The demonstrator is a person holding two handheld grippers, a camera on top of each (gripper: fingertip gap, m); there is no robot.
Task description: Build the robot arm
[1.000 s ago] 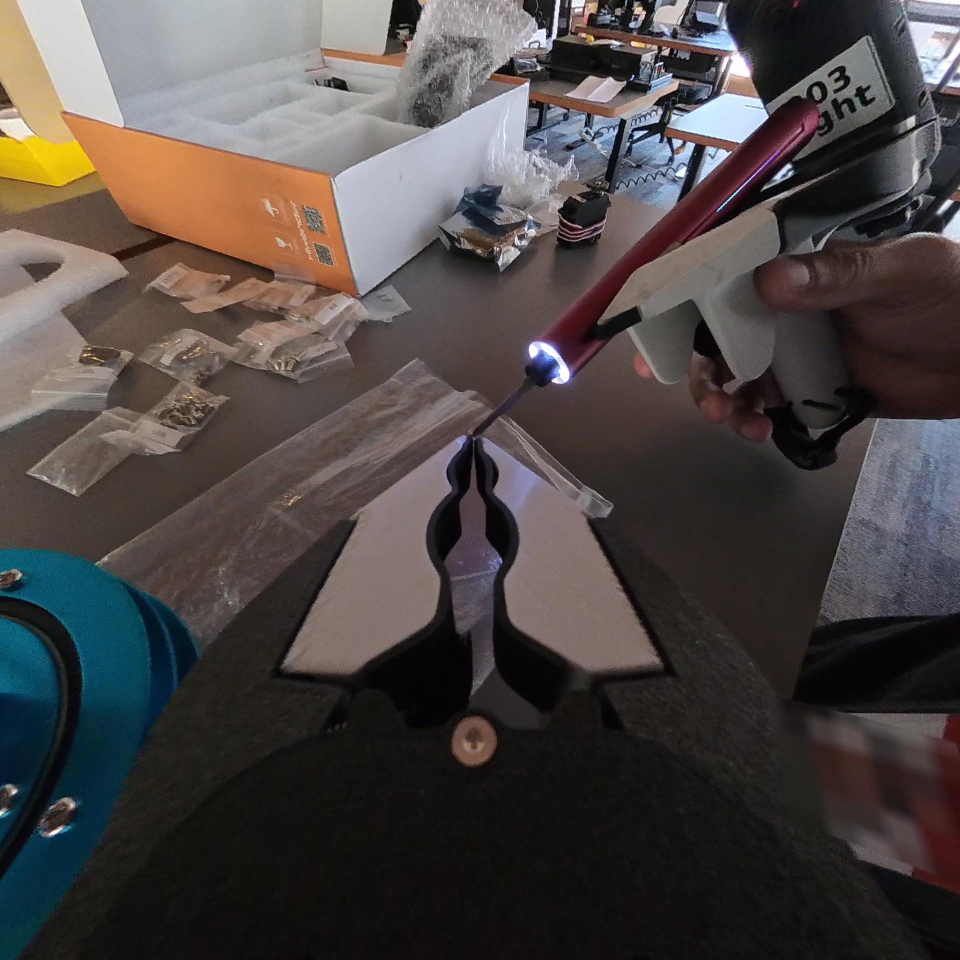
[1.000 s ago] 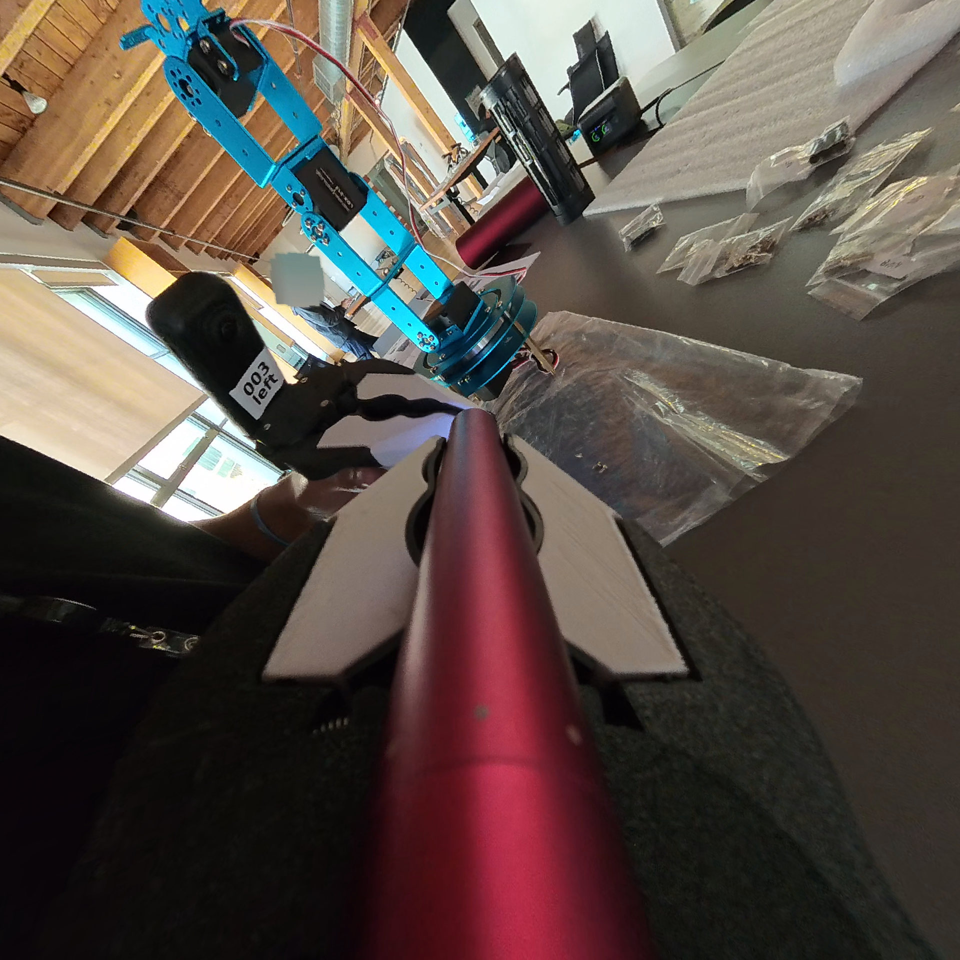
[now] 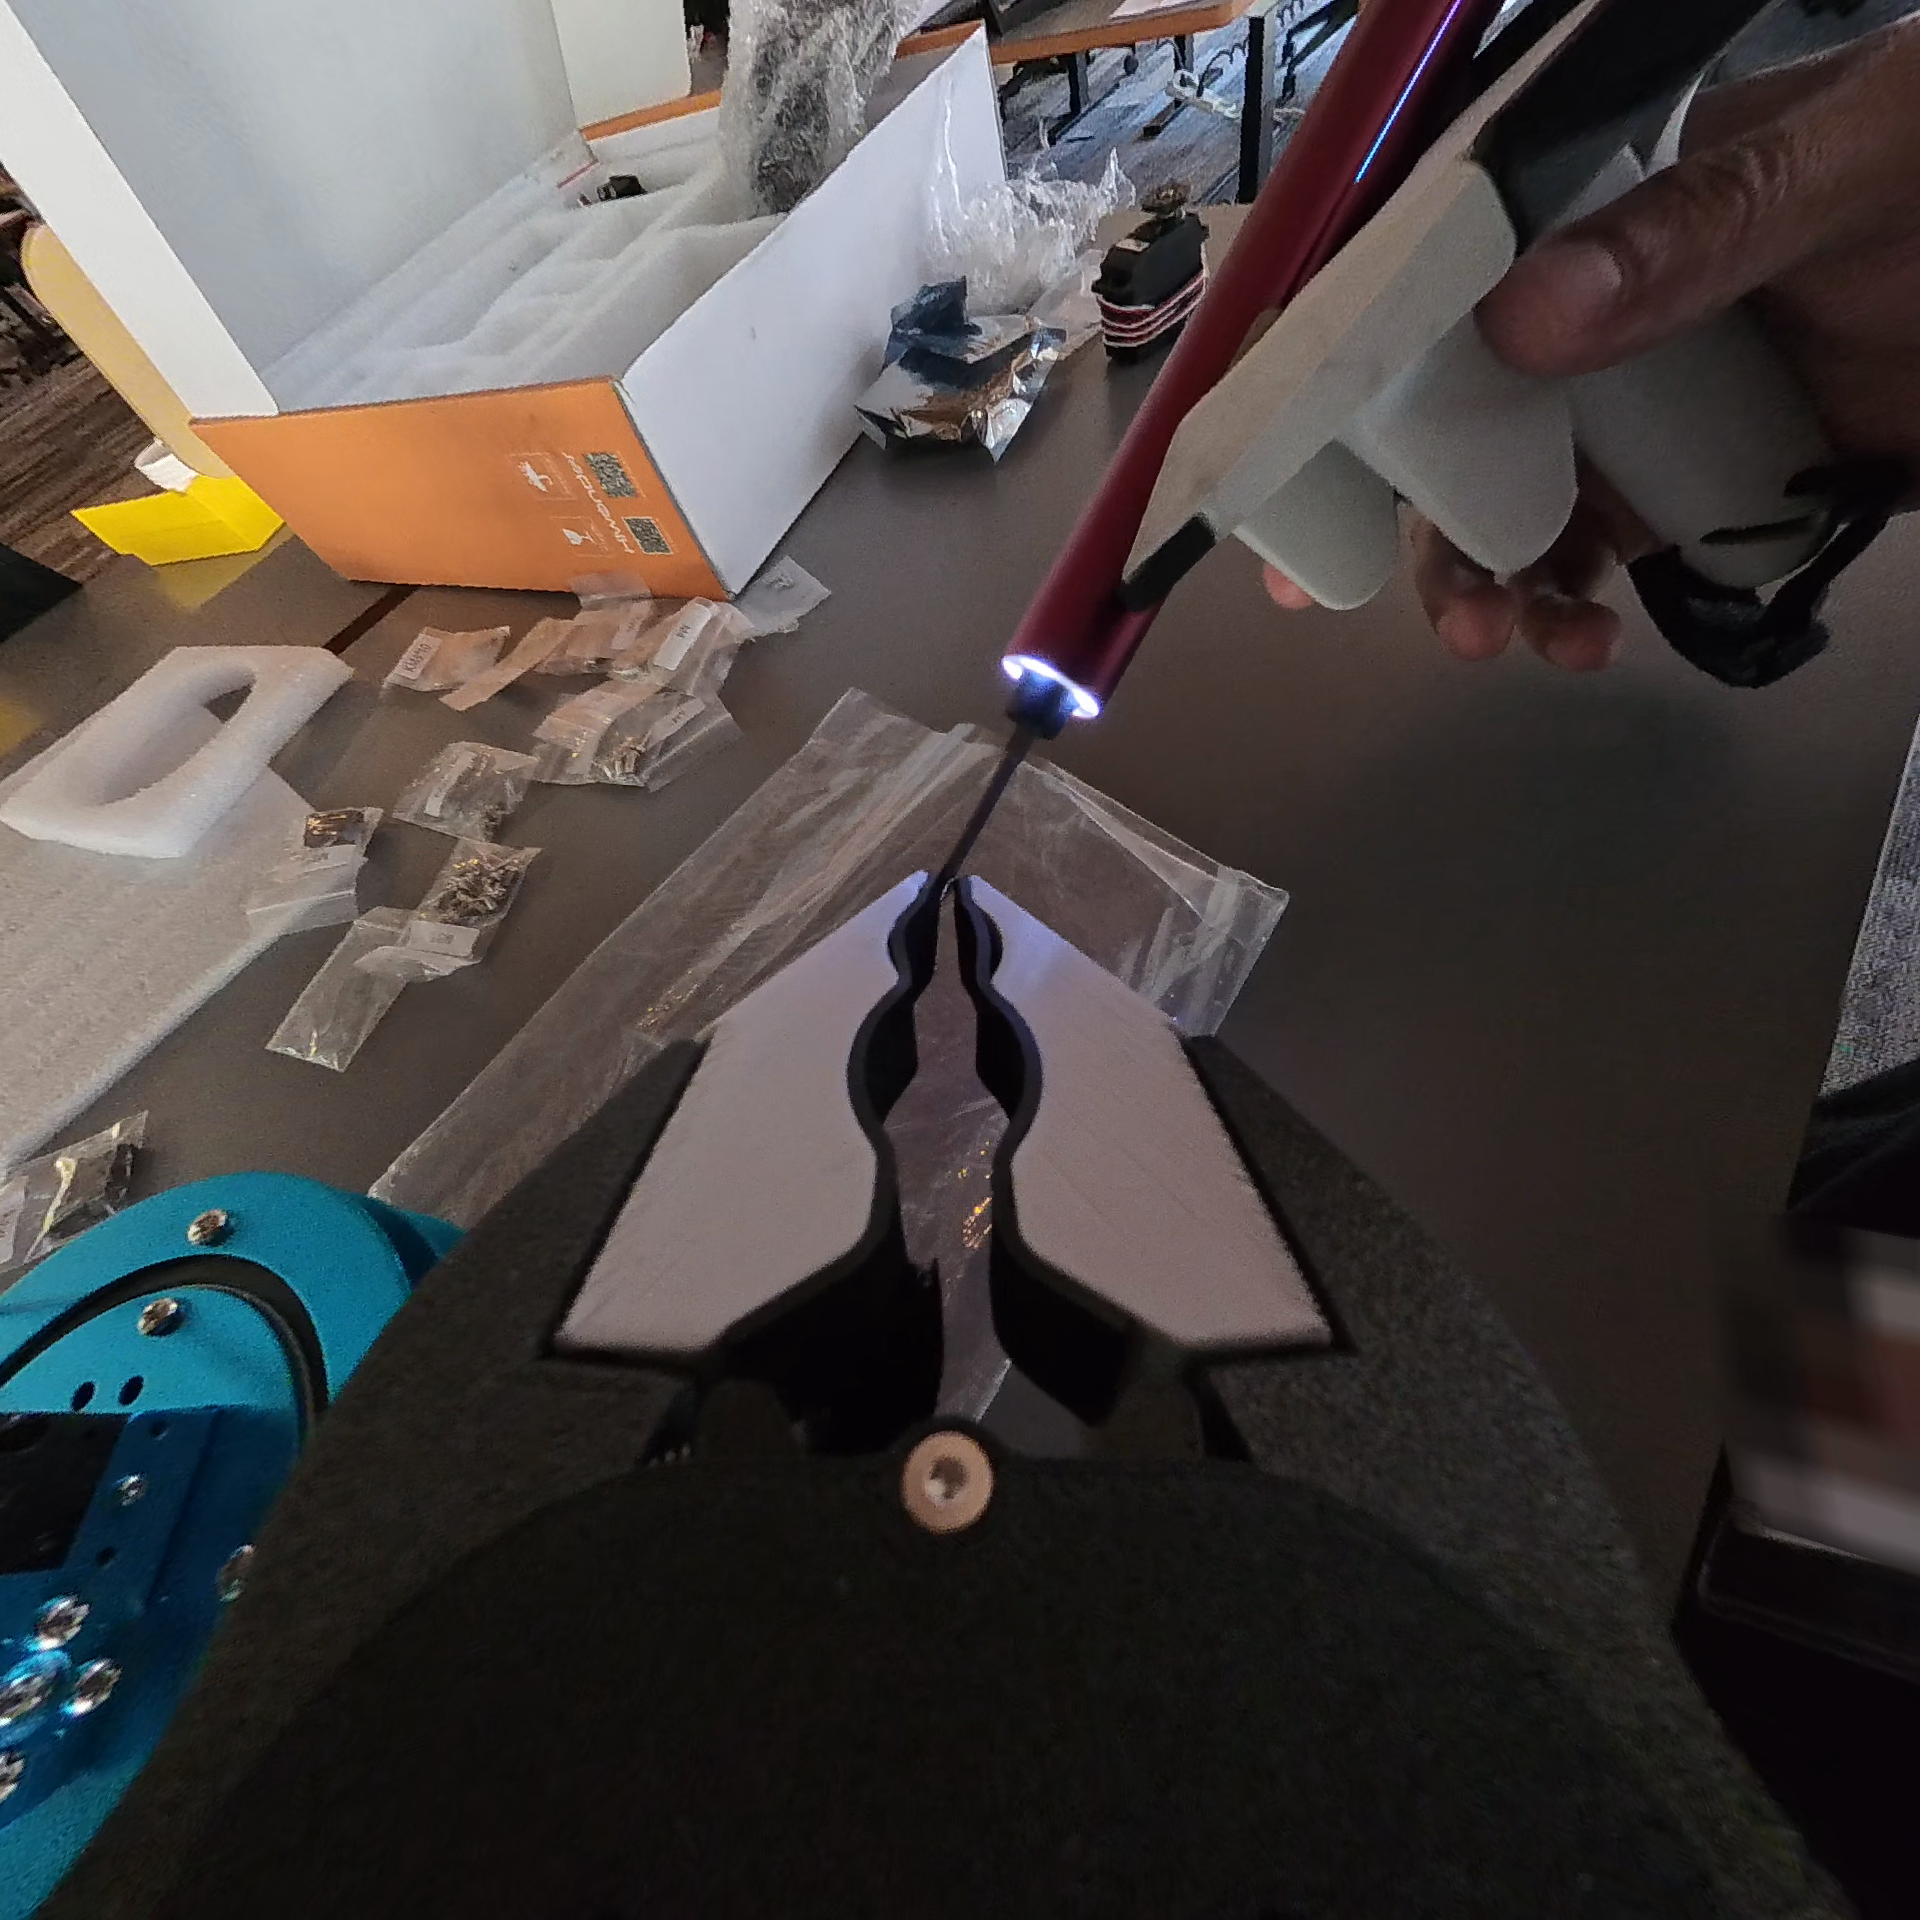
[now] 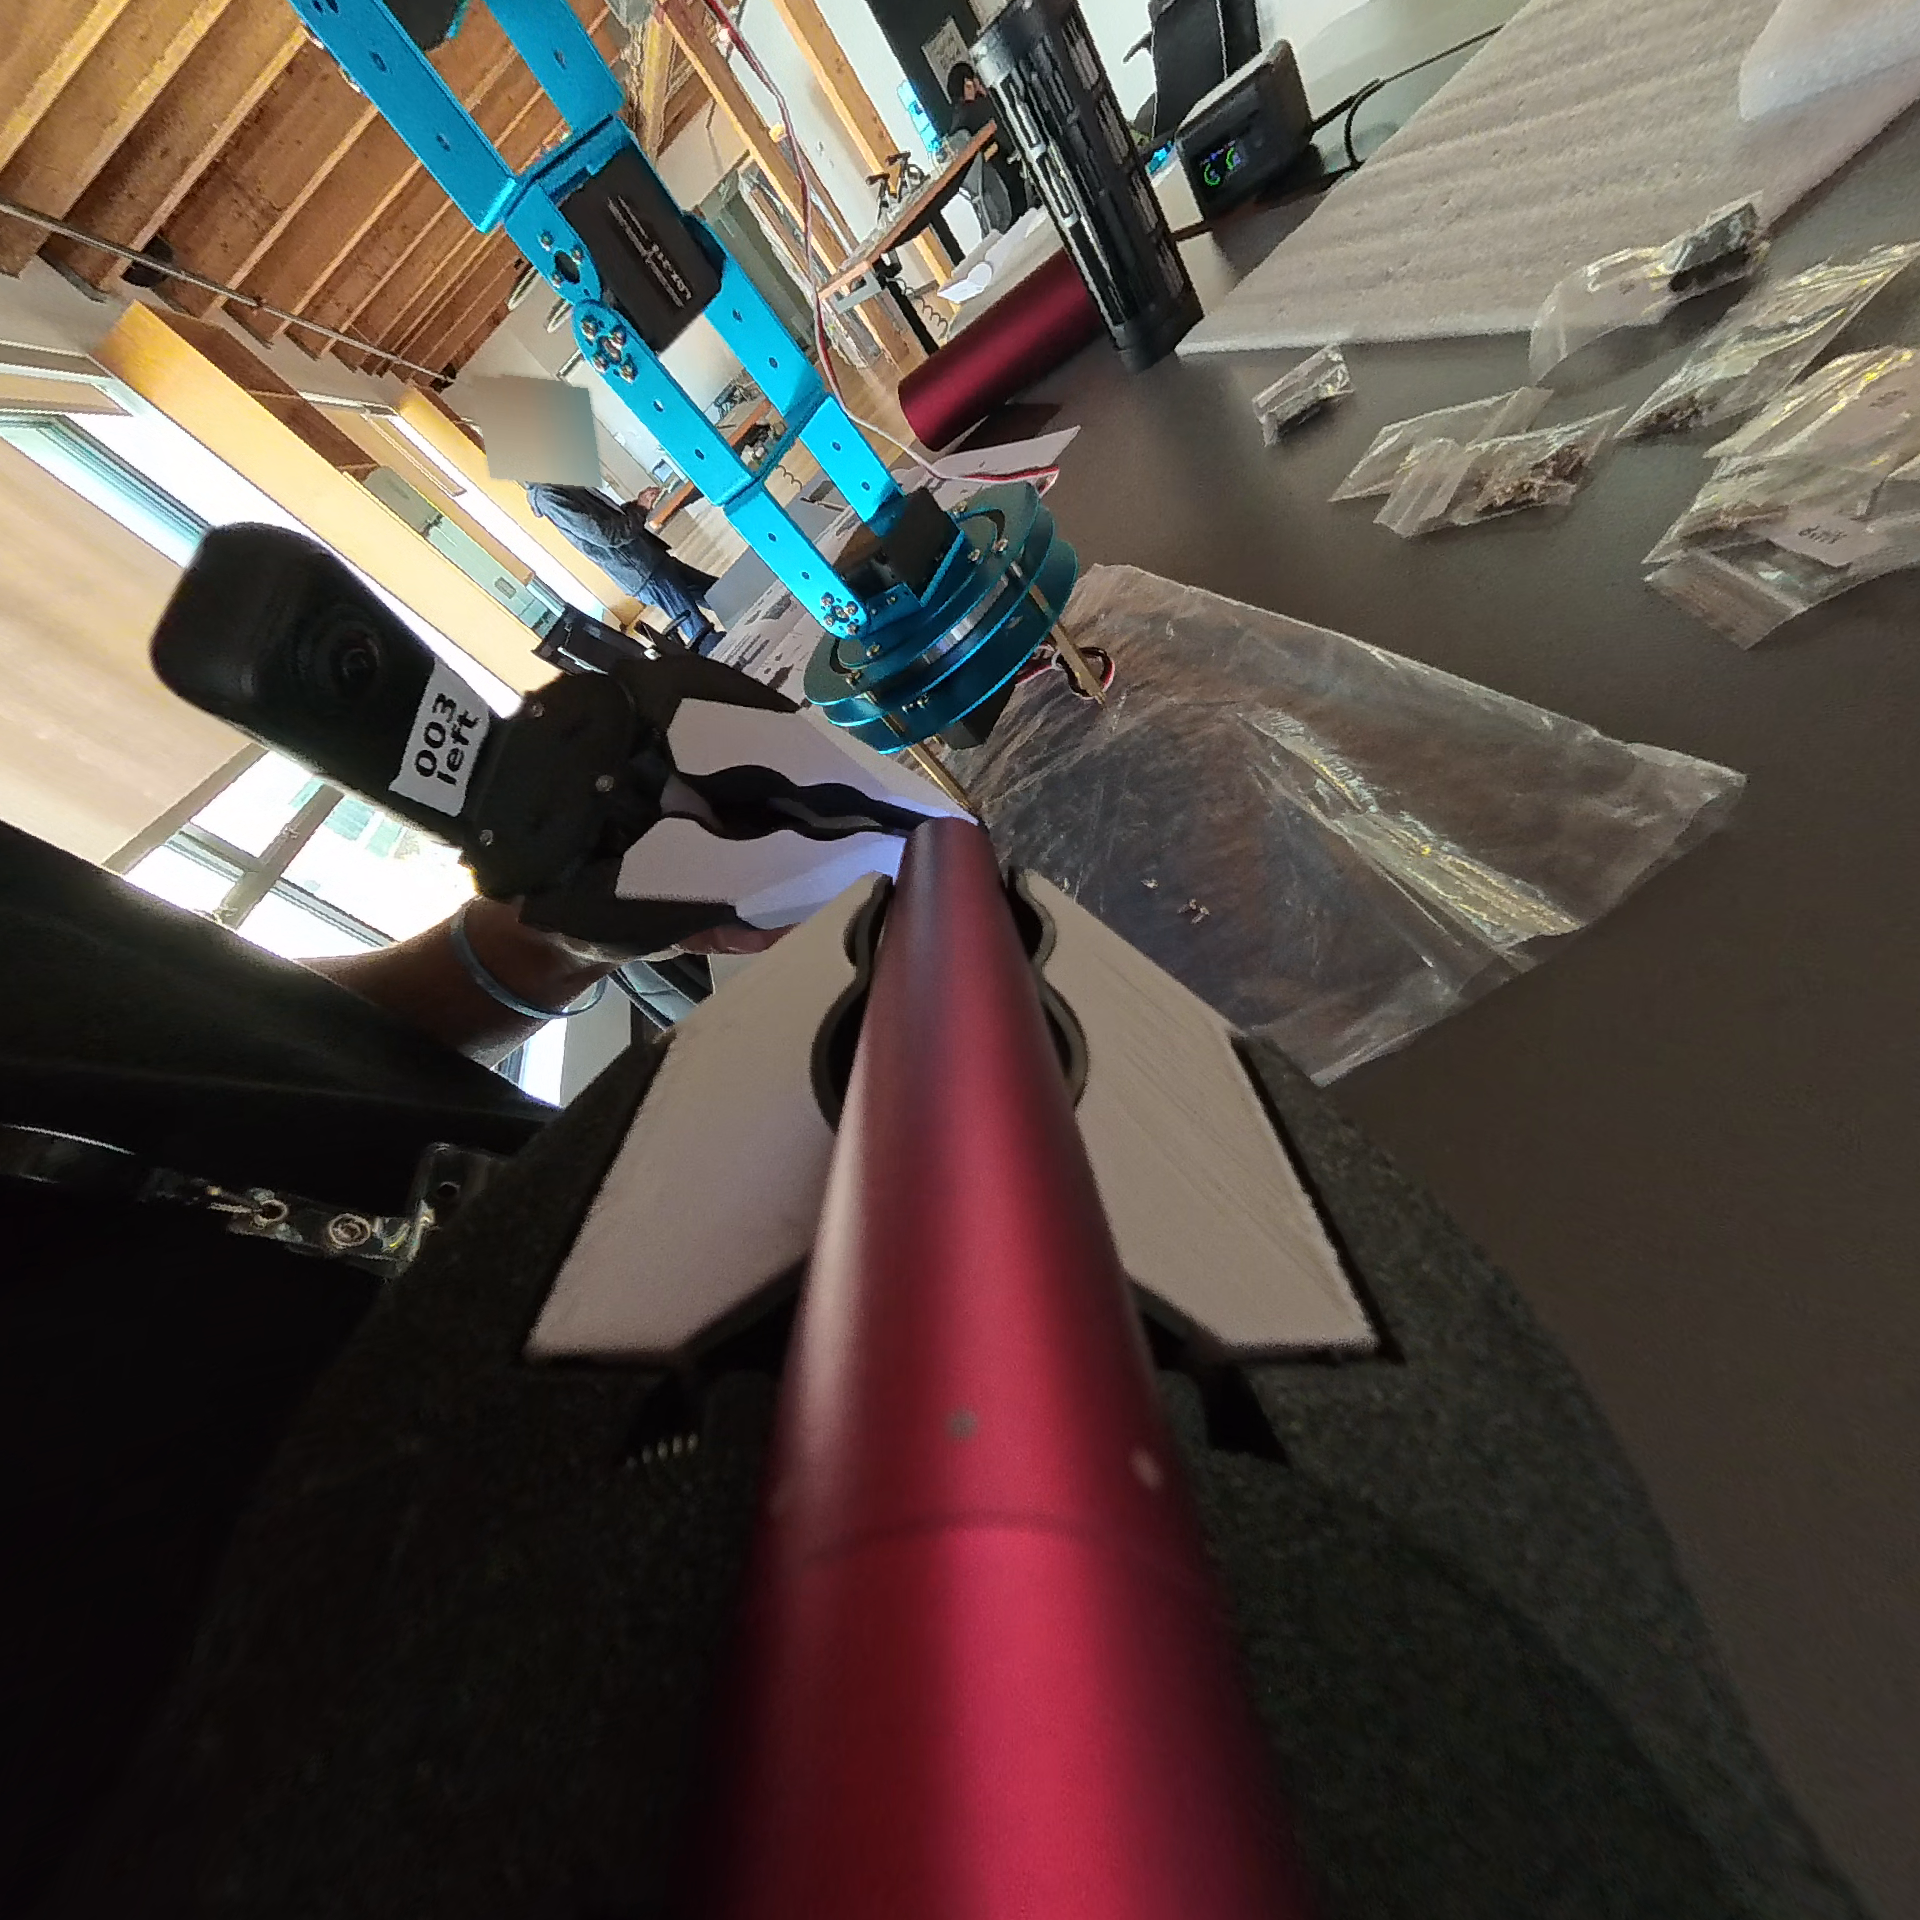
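My right gripper [image 4: 951, 883] is shut on a red electric screwdriver [image 4: 966, 1351], which runs out along its white fingers. In the left wrist view the screwdriver [image 3: 1195, 395] slants down from the upper right, with its light ring [image 3: 1049, 691] lit. Its thin dark bit [image 3: 982, 805] ends between the tips of my left gripper [image 3: 943, 891]. The left gripper is shut; anything it pinches is too small to see. Both hang over a clear plastic bag [image 3: 727, 935] on the dark table. A blue robot arm base [image 3: 156, 1351] stands at the lower left.
An open orange and white box [image 3: 499, 488] with foam stands behind. Several small bags of screws [image 3: 468, 800] and a white foam piece [image 3: 156, 748] lie to the left. A black servo [image 3: 1153, 281] is at the back. The table edge and carpet run along the right. The tips of one gripper are about 5 centimetres away from the tips of the other.
The screwdriver has tilted steeper and come nearer. Its bit tip now sits in the gap between the left fingertips rather than just beyond them. Both grippers stay shut.
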